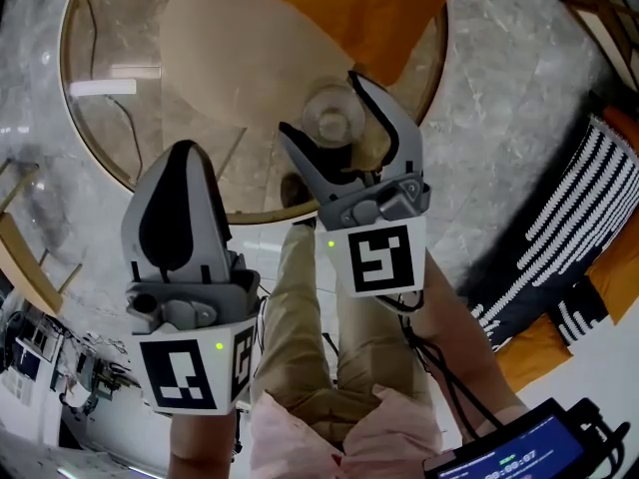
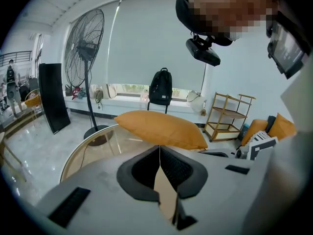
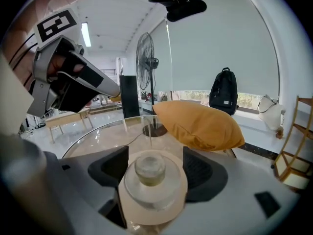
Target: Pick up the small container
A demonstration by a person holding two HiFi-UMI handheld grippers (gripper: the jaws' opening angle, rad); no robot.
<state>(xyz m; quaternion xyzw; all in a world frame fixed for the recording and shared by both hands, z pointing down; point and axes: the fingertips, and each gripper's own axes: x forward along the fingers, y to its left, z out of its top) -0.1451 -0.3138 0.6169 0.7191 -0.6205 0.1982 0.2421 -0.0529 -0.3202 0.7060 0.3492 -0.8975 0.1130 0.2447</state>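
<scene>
- Your right gripper (image 1: 321, 108) has its jaws closed to the width of the small clear glass container (image 1: 332, 118). In the right gripper view the dark pads sit against it on both sides, knobbed lid facing up.
- The container is at the near edge of the round glass counter (image 1: 100, 148), over the beige oval mat (image 1: 230, 58). The orange cushion (image 1: 349, 8) lies further back, apart from it.
- Your left gripper (image 1: 185, 153) is held off the counter's near rim with its jaws pressed together and nothing between them. It has no part in this.
- Step in hand, as I read it: grasp made, lift due. I can't tell whether the base is clear of the mat yet.
- Next move: raise straight up, keep the squeeze steady and the container level. Smooth glass in the pads could slip or rotate, and the lid may be loose.
</scene>
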